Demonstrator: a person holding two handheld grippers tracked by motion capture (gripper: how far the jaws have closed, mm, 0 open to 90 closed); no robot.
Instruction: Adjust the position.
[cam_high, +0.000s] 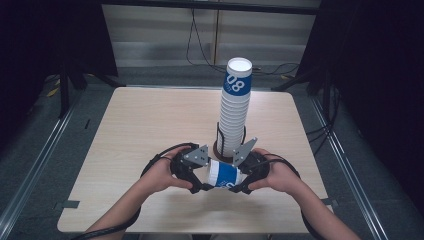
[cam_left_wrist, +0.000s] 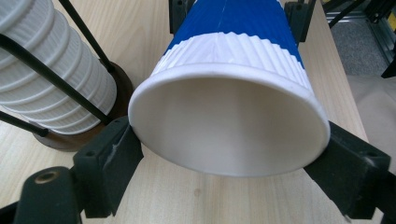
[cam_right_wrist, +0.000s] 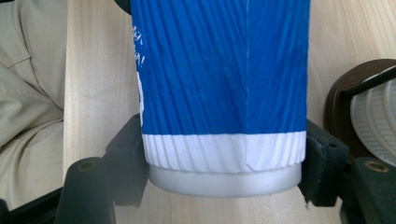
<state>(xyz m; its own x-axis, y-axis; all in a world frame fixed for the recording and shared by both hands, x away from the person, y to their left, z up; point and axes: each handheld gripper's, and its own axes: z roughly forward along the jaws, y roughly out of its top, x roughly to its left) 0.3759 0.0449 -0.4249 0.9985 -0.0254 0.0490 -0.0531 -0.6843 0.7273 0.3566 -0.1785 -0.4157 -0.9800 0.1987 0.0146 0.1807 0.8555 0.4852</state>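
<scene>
blue-and-white ribbed paper cup: lying sideways above the light wooden table, empty inside | right gripper: clamped on its base end | left gripper: jaws flank its rim, contact unclear | black wire holder: tall stack of white cups

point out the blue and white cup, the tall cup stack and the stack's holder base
blue and white paper cup (cam_high: 226, 175), high view, blue band
stack of paper cups (cam_high: 235, 107), high view, ribbed side midway up
round brown holder base (cam_left_wrist: 122, 86), left gripper view, right edge
</scene>
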